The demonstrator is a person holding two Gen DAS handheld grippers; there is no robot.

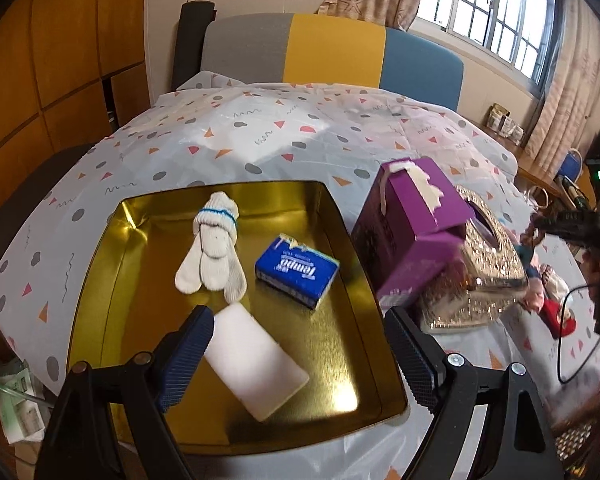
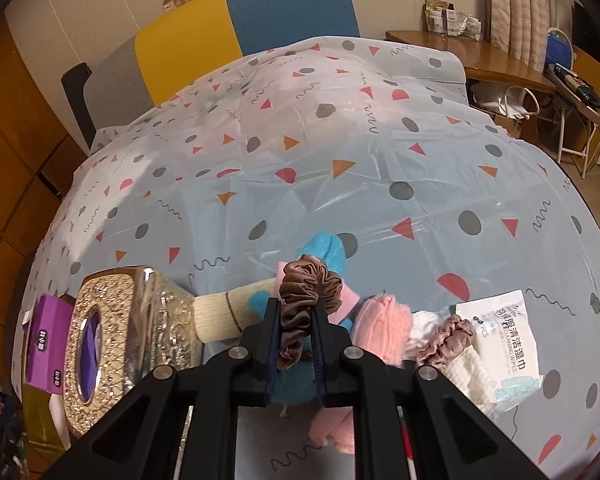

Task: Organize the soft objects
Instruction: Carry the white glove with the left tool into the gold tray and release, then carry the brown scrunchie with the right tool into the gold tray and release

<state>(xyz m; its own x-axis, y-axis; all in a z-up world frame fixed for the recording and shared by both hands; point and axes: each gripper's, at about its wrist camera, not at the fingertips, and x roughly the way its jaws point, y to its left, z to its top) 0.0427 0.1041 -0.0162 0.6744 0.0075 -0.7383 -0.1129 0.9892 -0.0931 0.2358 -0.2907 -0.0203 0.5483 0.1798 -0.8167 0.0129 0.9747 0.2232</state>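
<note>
In the left wrist view a gold tray holds a white sock bundle, a blue tissue pack and a white sponge block. My left gripper hangs open above the tray's near half, the sponge lying below beside its left finger. In the right wrist view my right gripper is shut on a brown scrunchie, lifted over a pile of soft items: a blue cloth, a pink cloth, a cream rolled sock and a second, paler scrunchie.
A purple box leans on a glittery gold tissue box right of the tray; both boxes sit left of the pile. A wet-wipes packet lies at the right. The patterned tablecloth stretches back to chairs.
</note>
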